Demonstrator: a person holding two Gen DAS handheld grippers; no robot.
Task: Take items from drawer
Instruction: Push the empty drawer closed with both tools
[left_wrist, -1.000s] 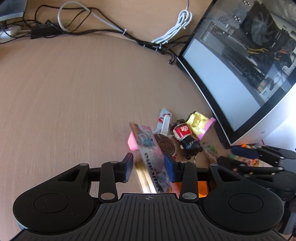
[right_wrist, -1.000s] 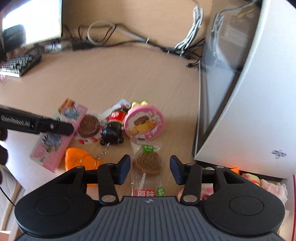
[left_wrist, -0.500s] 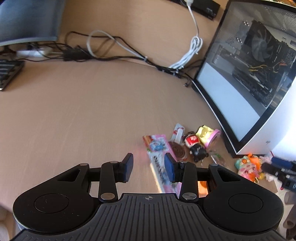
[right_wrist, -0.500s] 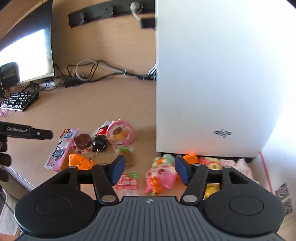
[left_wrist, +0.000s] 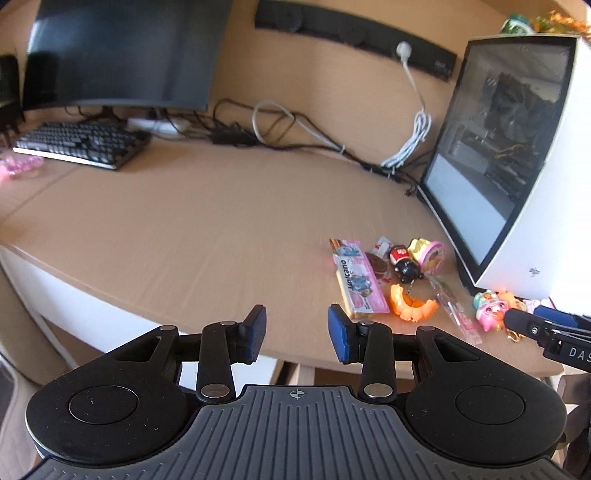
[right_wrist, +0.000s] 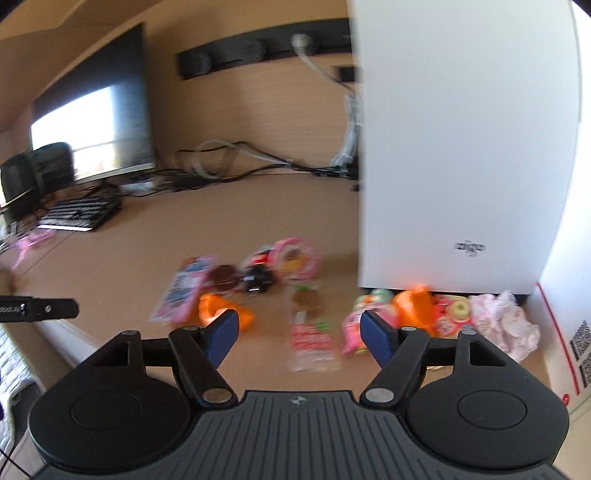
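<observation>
Left gripper (left_wrist: 296, 328) stands parted and empty above the bench (left_wrist: 207, 221) edge; right gripper (right_wrist: 299, 332) is opening, nothing between its fingers.

Each camera rode behind its own fingers, tilted down over the desk's (left_wrist: 155, 236) near edge. The left view faced the monitor (left_wrist: 122, 55) and the PC case's (left_wrist: 491, 155) glass side. The blurred right view sat nearer the case's white front (right_wrist: 461, 147). Both shared the toys (left_wrist: 410, 271) (right_wrist: 258, 277), keyboard (left_wrist: 79, 142) (right_wrist: 79, 214) and cables.
</observation>
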